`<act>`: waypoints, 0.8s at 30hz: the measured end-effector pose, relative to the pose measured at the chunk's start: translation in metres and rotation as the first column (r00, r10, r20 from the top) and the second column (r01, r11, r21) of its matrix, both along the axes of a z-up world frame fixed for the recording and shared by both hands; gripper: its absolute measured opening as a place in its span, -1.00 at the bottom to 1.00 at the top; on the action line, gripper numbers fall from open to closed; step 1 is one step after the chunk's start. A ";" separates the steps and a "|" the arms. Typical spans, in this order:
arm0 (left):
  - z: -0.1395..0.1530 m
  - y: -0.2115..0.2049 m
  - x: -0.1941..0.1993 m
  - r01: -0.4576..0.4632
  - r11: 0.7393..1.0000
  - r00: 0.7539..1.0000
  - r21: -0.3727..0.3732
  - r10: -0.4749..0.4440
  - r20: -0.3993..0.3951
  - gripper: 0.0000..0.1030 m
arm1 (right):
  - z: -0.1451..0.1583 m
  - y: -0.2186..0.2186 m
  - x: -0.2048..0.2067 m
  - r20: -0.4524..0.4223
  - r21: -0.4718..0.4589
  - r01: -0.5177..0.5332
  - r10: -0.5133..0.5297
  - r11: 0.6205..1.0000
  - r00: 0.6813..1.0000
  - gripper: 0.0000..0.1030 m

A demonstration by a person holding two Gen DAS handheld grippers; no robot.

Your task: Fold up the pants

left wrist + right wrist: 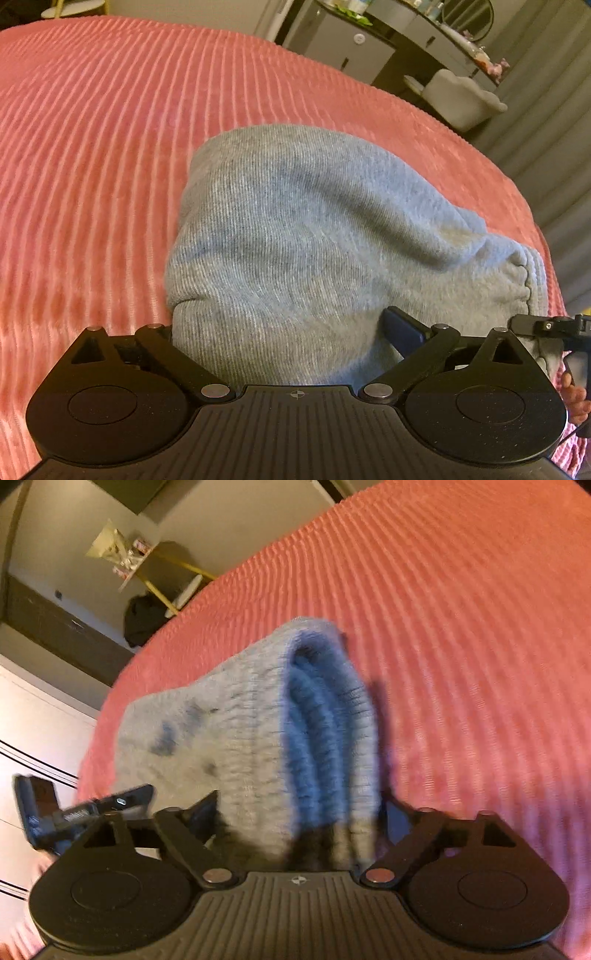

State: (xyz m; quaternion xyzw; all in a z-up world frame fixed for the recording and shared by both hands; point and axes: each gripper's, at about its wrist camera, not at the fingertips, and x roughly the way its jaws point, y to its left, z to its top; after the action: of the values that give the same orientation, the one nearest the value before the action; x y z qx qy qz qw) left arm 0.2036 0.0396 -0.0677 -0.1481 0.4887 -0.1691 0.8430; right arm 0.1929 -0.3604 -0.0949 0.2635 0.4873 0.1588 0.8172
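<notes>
The grey knit pants (295, 240) lie bunched and folded over on the pink ribbed bedspread (92, 147). My left gripper (280, 332) is wide apart around a thick fold of the pants; the cloth fills the gap and hides the left finger. The right finger (402, 332) shows beside the cloth. In the right wrist view my right gripper (299, 823) straddles the ribbed waistband end of the pants (258, 731), with layered folds between its fingers. The other gripper shows at each view's edge (546, 326) (74, 812).
The bedspread (480, 646) spreads wide around the pants. Beyond the bed stand a dresser with a round mirror (424, 33) and a grey chair (458, 96). A yellow-legged stand (166, 579) and a dark bag (144, 620) stand by the wall.
</notes>
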 end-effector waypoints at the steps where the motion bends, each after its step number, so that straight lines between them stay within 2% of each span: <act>1: 0.000 0.000 0.001 0.002 1.000 1.000 -0.002 -0.002 -0.004 0.97 | 0.000 -0.002 -0.002 -0.005 0.008 0.001 -0.001 1.000 1.000 0.74; 6: -0.003 0.006 0.005 0.036 0.999 0.999 -0.025 -0.036 -0.002 0.98 | 0.002 -0.004 0.003 -0.038 -0.025 -0.033 0.032 0.999 0.999 0.84; 10: -0.004 0.008 0.009 0.049 0.998 0.999 -0.039 -0.050 -0.003 1.00 | -0.006 -0.004 0.014 -0.064 0.006 -0.025 0.025 1.000 0.998 0.93; 16: -0.005 0.013 0.017 0.077 0.994 0.997 -0.077 -0.076 0.005 1.00 | -0.010 0.019 0.021 0.003 -0.010 -0.052 0.052 0.999 0.999 0.93; 18: -0.006 0.020 0.019 0.064 0.991 0.998 -0.116 -0.065 -0.005 0.95 | -0.010 0.022 0.020 0.015 -0.002 -0.046 0.046 0.999 0.999 0.72; 20: -0.005 0.028 0.021 0.048 0.989 0.999 -0.142 -0.049 -0.004 0.64 | -0.009 0.019 0.018 0.006 0.009 -0.031 0.031 0.999 1.000 0.37; 22: -0.006 0.034 0.023 0.045 0.982 0.999 -0.181 -0.047 -0.007 0.52 | -0.007 0.015 0.016 -0.004 0.020 -0.041 0.041 0.999 0.999 0.28; 24: -0.009 0.036 0.026 0.050 0.979 0.998 -0.198 -0.054 -0.014 0.52 | -0.006 0.013 0.016 -0.010 0.014 -0.047 0.047 0.999 0.999 0.31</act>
State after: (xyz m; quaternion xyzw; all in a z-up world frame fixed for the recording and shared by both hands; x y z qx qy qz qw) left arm 0.2298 0.0760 -0.0770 -0.2199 0.4813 -0.2375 0.8146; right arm 0.2087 -0.3472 -0.1011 0.2583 0.4966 0.1800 0.8089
